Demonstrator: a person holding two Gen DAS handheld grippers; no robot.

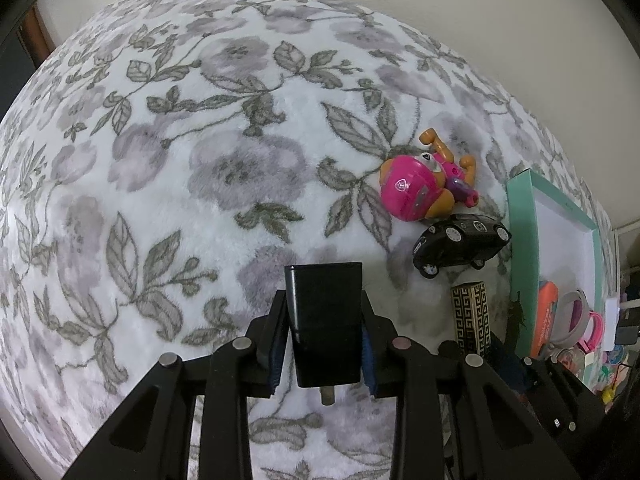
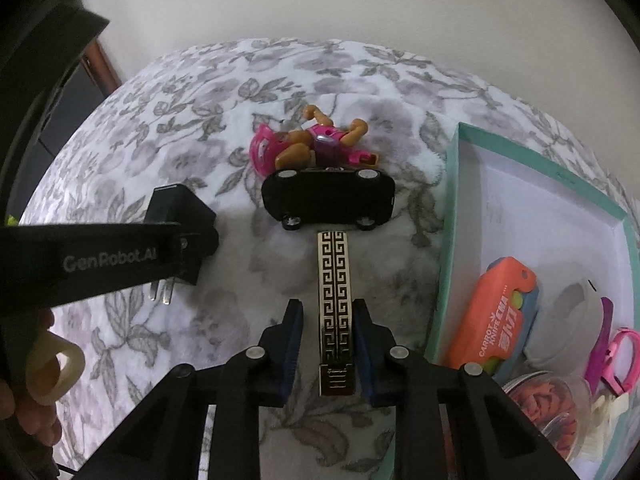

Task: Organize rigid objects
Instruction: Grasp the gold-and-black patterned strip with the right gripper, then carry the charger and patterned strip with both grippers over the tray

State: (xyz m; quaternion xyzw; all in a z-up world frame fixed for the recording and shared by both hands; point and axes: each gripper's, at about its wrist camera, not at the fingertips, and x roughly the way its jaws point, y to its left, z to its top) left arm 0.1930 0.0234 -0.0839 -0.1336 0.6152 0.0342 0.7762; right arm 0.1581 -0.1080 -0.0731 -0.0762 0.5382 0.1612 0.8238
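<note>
On the floral blanket (image 1: 224, 168), L gripper (image 1: 325, 344) is clamped on a black charger (image 1: 325, 320), prongs toward the camera. R gripper (image 2: 327, 350) flanks a gold-patterned bar (image 2: 335, 308) lying nr the black toy car (image 2: 328, 196); whether pads grip it can't be told. Teal box (image 2: 452, 240) sits right.

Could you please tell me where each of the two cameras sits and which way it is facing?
Left wrist: on the left gripper, looking steeply down at the floral blanket; its jaws clamp a black charger.
Right wrist: on the right gripper, looking down along a gold patterned bar between its jaws; a hand shows at left.
Shared: toy car, pink figure, teal box.
</note>
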